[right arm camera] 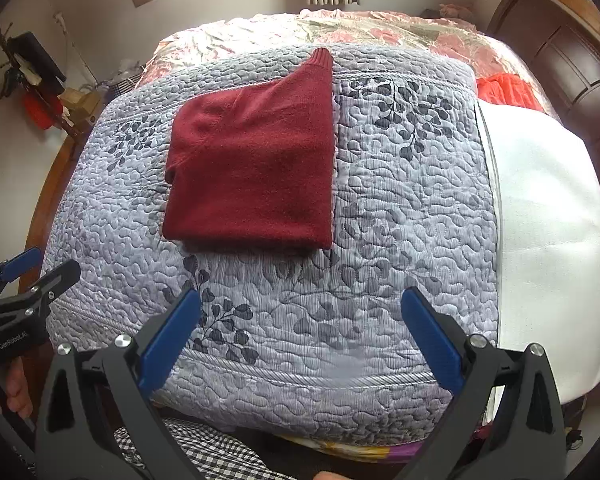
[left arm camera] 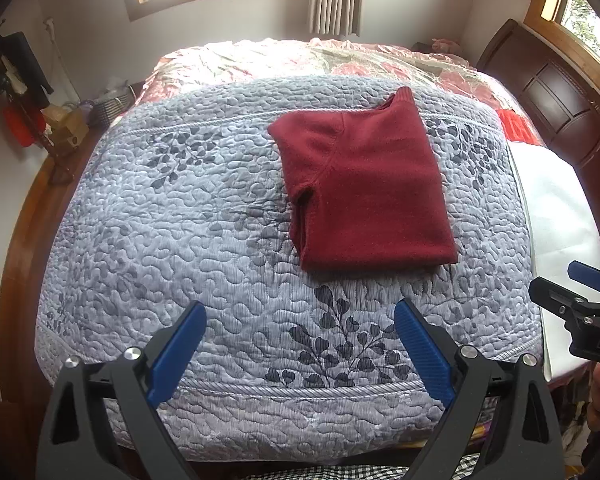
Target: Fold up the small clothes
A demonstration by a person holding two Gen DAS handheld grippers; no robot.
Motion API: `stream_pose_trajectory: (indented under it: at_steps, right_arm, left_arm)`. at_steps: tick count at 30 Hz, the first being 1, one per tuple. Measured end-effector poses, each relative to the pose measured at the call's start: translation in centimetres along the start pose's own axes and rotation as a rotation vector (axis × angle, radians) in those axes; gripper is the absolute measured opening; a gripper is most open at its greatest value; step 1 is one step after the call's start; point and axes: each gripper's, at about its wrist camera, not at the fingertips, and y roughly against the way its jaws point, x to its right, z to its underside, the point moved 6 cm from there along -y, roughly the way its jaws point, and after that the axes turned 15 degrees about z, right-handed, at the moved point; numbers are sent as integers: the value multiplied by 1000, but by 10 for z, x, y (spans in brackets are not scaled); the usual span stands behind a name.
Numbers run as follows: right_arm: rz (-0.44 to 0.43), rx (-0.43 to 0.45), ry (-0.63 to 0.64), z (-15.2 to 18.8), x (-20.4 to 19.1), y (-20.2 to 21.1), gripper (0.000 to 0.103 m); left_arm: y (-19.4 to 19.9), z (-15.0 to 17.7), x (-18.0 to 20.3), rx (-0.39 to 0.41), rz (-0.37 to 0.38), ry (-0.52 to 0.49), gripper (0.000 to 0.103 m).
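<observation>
Sweater: dark red knit sweater (left arm camera: pixel 360 192) lies folded into a compact rectangle on the grey quilt, untouched by either claw.
Fold state: body doubled over and a ribbed cuff (left arm camera: pixel 406 98) pokes out at the far corner; I judge the fold done or nearly so, hence both claws held back.
Quilt: grey leaf-patterned quilt (left arm camera: pixel 220 240) is spread flat under the sweater, likely as a smooth folding surface.
Left claw: left claw (left arm camera: pixel 300 340) hovers nearer the camera than the sweater, well apart from it, fingers spread wide and holding nothing.
Right claw: right claw (right arm camera: pixel 300 328) hovers likewise on the near side of the sweater, spread wide and empty.
Beyond the sweater: pink floral bedspread (left arm camera: pixel 300 60) covers the far part of the bed.
Right of the sweater: white sheet (right arm camera: pixel 548 220) past the quilt's edge, then the dark headboard (left arm camera: pixel 560 100).
Containers: none holding clothes can be made out.
</observation>
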Motion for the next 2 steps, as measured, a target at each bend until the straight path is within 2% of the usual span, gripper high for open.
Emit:
stream_pose_trajectory:
  at_steps: [2]
  right_arm:
    - [4, 2, 0, 0, 0, 1, 100]
  left_arm:
    - [0, 0, 0, -1, -1, -2, 95]
